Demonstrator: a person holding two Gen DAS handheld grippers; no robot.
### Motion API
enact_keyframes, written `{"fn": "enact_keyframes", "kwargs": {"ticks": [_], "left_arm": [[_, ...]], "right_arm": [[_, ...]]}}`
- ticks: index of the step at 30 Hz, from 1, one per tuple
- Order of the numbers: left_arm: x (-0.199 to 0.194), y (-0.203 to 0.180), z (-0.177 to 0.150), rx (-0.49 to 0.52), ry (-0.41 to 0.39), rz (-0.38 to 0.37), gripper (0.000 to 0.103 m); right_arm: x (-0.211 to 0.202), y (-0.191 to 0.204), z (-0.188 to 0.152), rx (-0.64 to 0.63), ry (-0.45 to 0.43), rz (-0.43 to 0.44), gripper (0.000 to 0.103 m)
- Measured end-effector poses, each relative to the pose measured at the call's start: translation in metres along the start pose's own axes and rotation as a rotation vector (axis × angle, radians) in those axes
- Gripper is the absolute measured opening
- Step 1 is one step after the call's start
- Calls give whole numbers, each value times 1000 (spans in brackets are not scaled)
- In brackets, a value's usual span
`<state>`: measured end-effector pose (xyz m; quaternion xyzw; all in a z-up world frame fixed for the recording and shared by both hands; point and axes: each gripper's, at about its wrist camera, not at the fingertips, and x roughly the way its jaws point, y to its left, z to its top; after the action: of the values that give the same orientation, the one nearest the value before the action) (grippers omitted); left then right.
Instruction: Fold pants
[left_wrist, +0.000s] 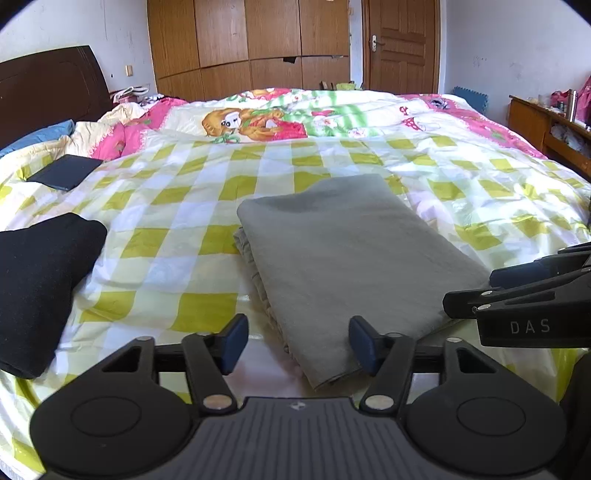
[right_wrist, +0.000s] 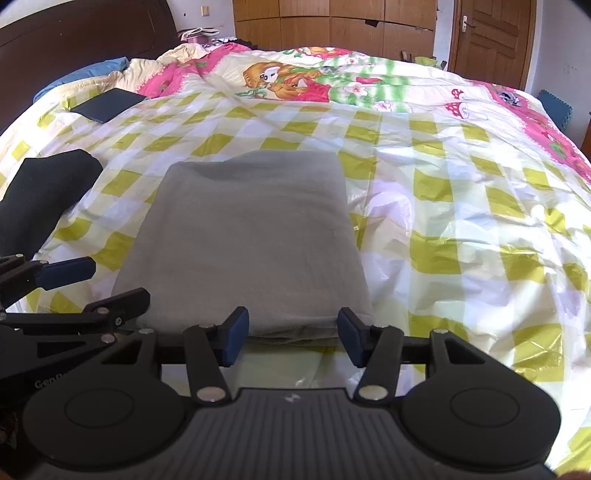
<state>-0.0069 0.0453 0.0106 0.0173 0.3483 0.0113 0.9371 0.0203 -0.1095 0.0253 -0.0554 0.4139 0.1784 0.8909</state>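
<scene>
Gray pants (left_wrist: 343, 251) lie folded into a neat rectangle on the checked bed (left_wrist: 177, 206), both grippers' fingers parted and empty at its near edge; only the left view shows a side shelf (left_wrist: 546, 122).

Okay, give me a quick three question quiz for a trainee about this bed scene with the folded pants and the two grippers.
1. True or false: the grey pants lie folded in a flat stack on the checked sheet.
2. Which is shut on cloth: A) left gripper, B) right gripper, C) neither?
3. Fill in: the dark garment lies to the ____ of the pants in both views.

Key: 1 true; 2 C, both stand open at the stack's near edge; 3 left.
</scene>
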Motion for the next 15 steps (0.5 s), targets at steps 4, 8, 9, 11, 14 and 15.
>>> {"fn": "enact_keyframes", "kwargs": {"ticks": [4, 8, 9, 11, 14, 15], "left_arm": [[-2, -1, -2, 1, -11, 6, 83], [-2, -2, -4, 8, -12, 16, 88], [-2, -2, -4, 12, -13, 17, 89], [-2, -3, -5, 16, -12, 18, 93], [-3, -5, -6, 21, -17, 17, 100], [-3, -6, -6, 22, -23, 19, 103]], "right_arm": [[-3, -1, -3, 10, 1, -7, 55], [-4, -2, -6, 25, 3, -13, 56], [-5, -3, -7, 31, 3, -13, 56], [-6, -5, -9, 40, 3, -15, 56], [-8, -8, -11, 61, -4, -10, 57], [-9, -9, -12, 68, -5, -7, 57]]}}
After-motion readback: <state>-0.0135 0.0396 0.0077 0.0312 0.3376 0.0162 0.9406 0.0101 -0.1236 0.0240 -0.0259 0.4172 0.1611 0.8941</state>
